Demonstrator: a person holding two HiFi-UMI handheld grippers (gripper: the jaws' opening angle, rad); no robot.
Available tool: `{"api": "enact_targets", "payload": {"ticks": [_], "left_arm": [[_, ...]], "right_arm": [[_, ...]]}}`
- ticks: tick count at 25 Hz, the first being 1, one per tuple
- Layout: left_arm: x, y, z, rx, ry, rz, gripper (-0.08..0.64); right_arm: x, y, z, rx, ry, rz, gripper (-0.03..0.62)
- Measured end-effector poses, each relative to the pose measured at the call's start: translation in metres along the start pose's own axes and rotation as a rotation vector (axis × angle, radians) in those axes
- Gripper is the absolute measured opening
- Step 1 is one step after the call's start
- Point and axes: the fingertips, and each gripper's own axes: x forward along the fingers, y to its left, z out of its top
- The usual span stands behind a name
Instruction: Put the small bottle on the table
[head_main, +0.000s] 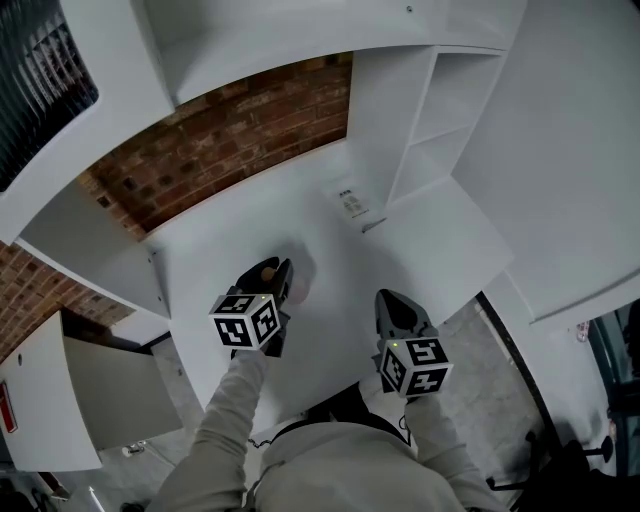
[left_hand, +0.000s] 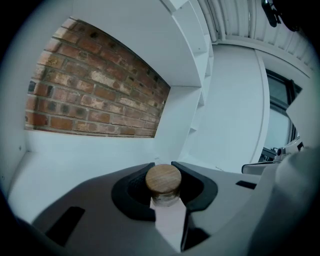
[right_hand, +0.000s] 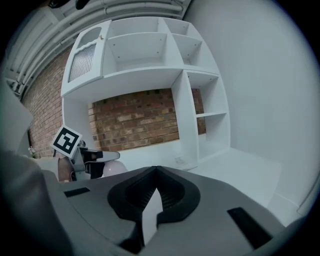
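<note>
The head view looks steeply down on the white table (head_main: 420, 240), with the brick wall (head_main: 230, 130) at 11 o'clock. The left gripper view rides close behind its jaws, facing that wall. The right gripper view faces the shelves (right_hand: 150, 55) and catches the left gripper (right_hand: 102, 159) at 9 o'clock.

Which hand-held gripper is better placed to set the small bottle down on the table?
Left. The left hand-held gripper clamps the small bottle above the white table; the right hand-held gripper is shut and empty.
</note>
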Motion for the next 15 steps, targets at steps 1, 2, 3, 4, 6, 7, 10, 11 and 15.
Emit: {"api": "enact_targets", "payload": {"ticks": [1,2,3,4,6,7,10,11,15], "left_arm": [[0.008,0.001,0.002,0.014,0.004,0.006,0.112],[0.017,0.001,0.005,0.030,0.007,0.013,0.112],[0.026,0.001,0.007,0.045,0.010,0.017,0.112],[0.034,0.002,0.009,0.060,0.012,0.019,0.112],[0.051,0.003,0.013,0.085,0.019,0.026,0.112],[0.060,0.004,0.015,0.098,0.024,0.032,0.112],[0.086,0.005,0.019,0.143,0.040,0.034,0.112],[0.094,0.005,0.019,0.154,0.043,0.033,0.112],[0.122,0.008,0.022,0.179,0.071,0.050,0.112]], "right_arm": [[0.003,-0.003,0.000,0.000,0.003,0.005,0.028],[0.005,-0.007,0.001,0.000,0.006,0.009,0.028],[0.007,-0.011,0.001,0.001,0.009,0.012,0.028],[0.009,-0.015,0.001,0.002,0.013,0.013,0.028],[0.013,-0.023,0.001,0.003,0.019,0.015,0.028],[0.016,-0.027,0.001,0.003,0.022,0.015,0.028],[0.025,-0.036,0.003,0.002,0.030,0.018,0.028],[0.027,-0.039,0.004,0.002,0.032,0.019,0.028],[0.036,-0.048,0.006,0.006,0.038,0.023,0.028]]}}
